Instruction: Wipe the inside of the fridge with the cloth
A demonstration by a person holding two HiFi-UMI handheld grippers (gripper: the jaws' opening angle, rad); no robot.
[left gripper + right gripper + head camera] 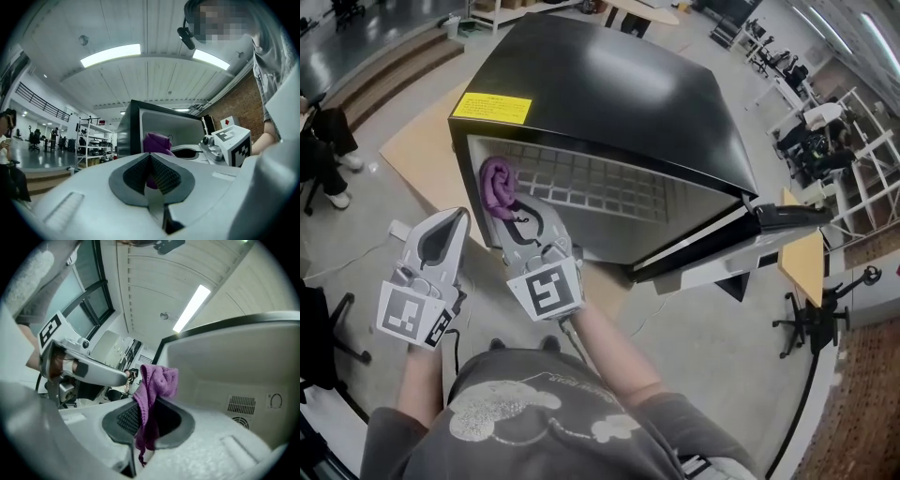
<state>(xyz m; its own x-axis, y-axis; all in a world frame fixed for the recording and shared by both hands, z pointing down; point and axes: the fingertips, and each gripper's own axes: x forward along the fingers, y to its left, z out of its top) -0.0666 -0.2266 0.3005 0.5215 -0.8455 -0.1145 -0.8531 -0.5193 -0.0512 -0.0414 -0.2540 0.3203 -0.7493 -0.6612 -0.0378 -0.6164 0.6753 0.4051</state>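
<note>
right tongs [512, 206] clamp purple cloth [496, 184] at open fridge [609, 84] mouth; left tongs [453, 219] clenched, empty.

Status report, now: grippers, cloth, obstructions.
Right gripper shut on purple cloth, at fridge opening. Left gripper shut, empty, held outside. Door open, nothing in the way.

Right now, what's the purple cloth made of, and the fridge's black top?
The purple cloth looks like soft knitted fabric, matte: tiny loops show and it droops in folds. The fridge's black top seems painted metal or hard plastic, smooth and glossy, since light glares off it.
</note>
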